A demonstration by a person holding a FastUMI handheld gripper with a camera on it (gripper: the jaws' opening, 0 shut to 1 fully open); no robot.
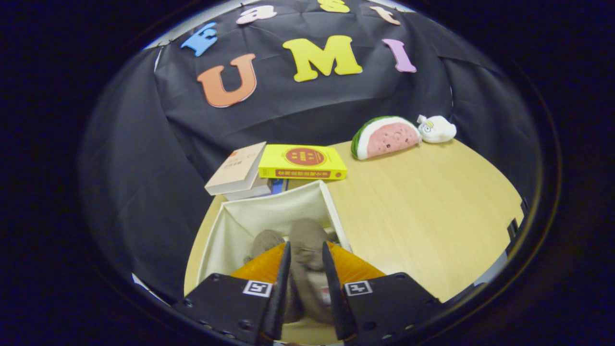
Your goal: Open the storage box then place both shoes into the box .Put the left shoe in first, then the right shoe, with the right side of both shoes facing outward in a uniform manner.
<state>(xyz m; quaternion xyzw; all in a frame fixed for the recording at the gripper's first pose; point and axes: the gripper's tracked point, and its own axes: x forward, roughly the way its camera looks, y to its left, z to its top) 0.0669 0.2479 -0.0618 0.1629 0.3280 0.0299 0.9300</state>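
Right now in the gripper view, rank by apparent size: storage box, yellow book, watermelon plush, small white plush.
1. Storage box, nearest the camera, so nearness inflates it.
2. Yellow book and watermelon plush: too alike to rank.
3. Small white plush, clearly smallest.
The gripper is shut on the brown shoe over the box.

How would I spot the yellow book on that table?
Start at the wooden table, far edge by the black cloth. Behind the open fabric box lie stacked books; the yellow book lies flat, with a red round emblem, unlike its tan neighbour.
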